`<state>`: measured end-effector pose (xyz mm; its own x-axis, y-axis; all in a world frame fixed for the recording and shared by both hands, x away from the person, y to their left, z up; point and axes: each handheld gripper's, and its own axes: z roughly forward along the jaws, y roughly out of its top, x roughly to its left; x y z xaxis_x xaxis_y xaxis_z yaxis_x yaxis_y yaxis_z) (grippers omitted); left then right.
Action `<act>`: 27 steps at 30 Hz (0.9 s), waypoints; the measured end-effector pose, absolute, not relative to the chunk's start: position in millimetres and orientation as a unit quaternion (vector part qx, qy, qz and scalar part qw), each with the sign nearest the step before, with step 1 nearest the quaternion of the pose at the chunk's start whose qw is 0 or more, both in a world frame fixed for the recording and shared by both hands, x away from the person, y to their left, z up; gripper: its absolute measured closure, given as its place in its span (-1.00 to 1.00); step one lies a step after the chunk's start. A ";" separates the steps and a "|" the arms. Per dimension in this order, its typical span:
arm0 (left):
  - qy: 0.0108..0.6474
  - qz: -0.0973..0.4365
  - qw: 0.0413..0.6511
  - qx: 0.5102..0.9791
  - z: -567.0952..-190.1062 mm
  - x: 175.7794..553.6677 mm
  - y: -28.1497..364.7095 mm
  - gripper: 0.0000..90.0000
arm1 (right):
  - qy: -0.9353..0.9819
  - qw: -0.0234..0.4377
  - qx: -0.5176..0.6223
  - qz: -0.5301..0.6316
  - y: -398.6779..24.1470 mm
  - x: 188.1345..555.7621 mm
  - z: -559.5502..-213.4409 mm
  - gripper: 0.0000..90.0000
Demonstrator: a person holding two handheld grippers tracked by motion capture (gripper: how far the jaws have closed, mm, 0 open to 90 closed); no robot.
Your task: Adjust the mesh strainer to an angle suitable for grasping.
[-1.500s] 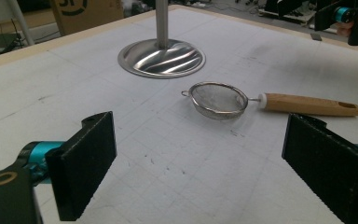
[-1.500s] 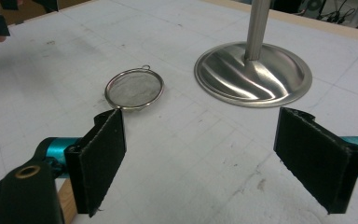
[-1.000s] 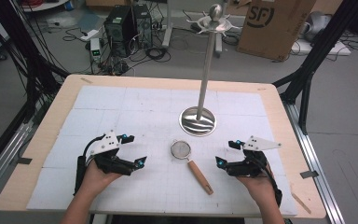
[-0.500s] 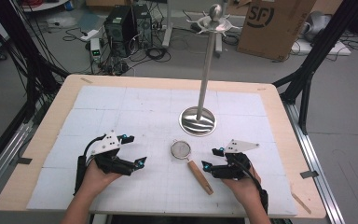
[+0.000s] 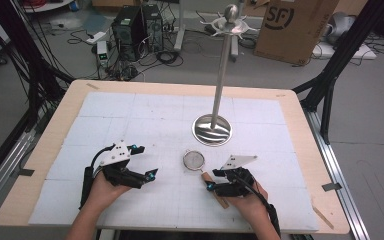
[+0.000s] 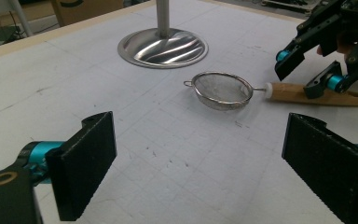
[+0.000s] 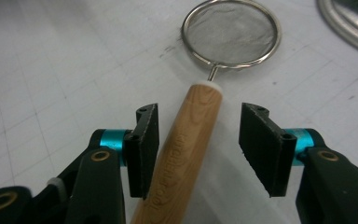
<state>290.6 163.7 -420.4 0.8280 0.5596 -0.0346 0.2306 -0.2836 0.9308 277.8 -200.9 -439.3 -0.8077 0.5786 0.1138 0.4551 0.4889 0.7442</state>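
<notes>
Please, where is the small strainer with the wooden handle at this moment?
In the high view the strainer lies flat on the white mat, near the table's front, just in front of the metal stand's base. Its wooden handle lies between the right gripper's open jaws.

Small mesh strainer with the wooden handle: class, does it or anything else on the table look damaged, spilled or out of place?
Nothing stands out. The small mesh strainer with the wooden handle lies flat and intact on the white gridded mat, its handle between the open jaws of the right gripper. The tall steel stand is upright. The mat shows only faint scuffs.
</notes>
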 end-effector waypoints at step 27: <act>0.249 0.148 0.544 0.787 -420.0 289.9 163.7 -0.77 | 0.890 0.047 0.255 0.375 -196.0 275.8 -438.3 0.54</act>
<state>289.9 163.7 -420.0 0.8321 0.5534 -0.0378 0.2307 -0.2832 0.9309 275.8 -196.0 -438.3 -0.8655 0.4890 0.1084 0.4193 0.5891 0.6907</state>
